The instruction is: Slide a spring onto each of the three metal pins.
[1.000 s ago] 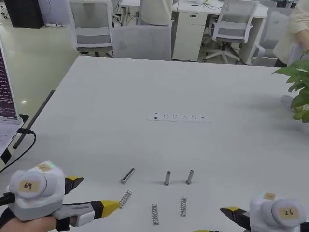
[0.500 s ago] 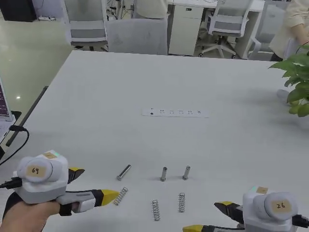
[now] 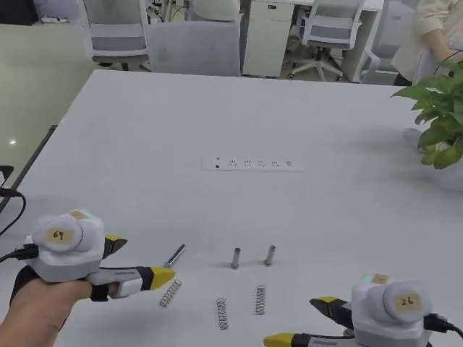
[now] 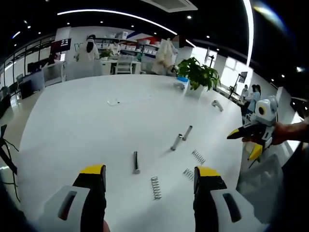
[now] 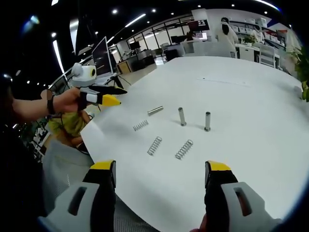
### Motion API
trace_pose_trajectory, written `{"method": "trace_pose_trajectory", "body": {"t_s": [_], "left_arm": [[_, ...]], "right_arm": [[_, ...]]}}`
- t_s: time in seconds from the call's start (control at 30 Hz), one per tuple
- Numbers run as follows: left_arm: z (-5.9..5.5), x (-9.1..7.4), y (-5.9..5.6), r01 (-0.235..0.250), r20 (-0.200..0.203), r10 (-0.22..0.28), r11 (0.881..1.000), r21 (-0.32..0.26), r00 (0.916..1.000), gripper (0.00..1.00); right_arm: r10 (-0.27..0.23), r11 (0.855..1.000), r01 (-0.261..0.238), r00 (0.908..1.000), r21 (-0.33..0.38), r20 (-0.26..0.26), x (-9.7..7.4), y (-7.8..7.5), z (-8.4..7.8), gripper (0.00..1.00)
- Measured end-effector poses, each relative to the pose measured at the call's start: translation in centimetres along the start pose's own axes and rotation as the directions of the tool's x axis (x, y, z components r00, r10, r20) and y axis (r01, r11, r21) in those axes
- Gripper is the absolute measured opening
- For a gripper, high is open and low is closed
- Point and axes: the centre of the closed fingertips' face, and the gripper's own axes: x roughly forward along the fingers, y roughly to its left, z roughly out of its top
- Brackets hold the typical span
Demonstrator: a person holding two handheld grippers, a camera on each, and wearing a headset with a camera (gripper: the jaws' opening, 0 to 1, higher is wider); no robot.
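Three steel pins sit near the table's front edge. One pin [image 3: 174, 255] lies flat at the left, and two pins [image 3: 235, 258] [image 3: 270, 254] stand upright. Three loose springs [image 3: 170, 292] [image 3: 222, 313] [image 3: 260, 299] lie in front of them. My left gripper [image 3: 141, 260] is open, its lower tip just left of the leftmost spring [image 4: 155, 187] and the lying pin [image 4: 136, 162]. My right gripper [image 3: 298, 322] is open and holds nothing, right of the springs [image 5: 154, 145] [image 5: 184, 149].
A white power strip [image 3: 252, 164] lies mid-table. A potted plant [image 3: 438, 123] stands at the right edge. A black cable [image 3: 7, 210] runs off the left edge. Office chairs [image 3: 192, 47] stand beyond the far edge.
The head camera has tilted, shifting the whole scene. My left gripper has edged forward, from level with the left spring toward the lying pin. Both grippers stay open.
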Motion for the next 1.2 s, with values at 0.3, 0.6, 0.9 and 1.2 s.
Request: {"method": "trace_pose_trajectory", "body": {"t_s": [0.3,0.6,0.9,1.2], "left_arm": [[-0.2,1.8,0.3,0.013,-0.029,-0.012,1.000,0.006,0.9995,0.69],[-0.5,3.6,1.1,0.001,-0.087,0.002,1.000,0.027,0.9962,0.65],[-0.4,4.9,0.9,0.003,-0.116,0.000,1.000,0.030,0.9933,0.60],[-0.4,5.9,1.1,-0.003,-0.141,0.008,0.999,0.035,0.9900,0.52]], "right_arm": [[0.002,1.000,-0.002,1.0000,0.004,-0.008,0.1,0.0,-0.2,0.74],[0.007,1.000,-0.007,0.9999,0.010,-0.013,0.4,-0.2,-0.2,0.74],[0.018,1.000,-0.017,0.9997,0.013,-0.019,0.8,-0.1,-0.3,0.74],[0.017,1.000,-0.017,0.9996,0.017,-0.022,0.8,-0.3,-0.3,0.74]]}}
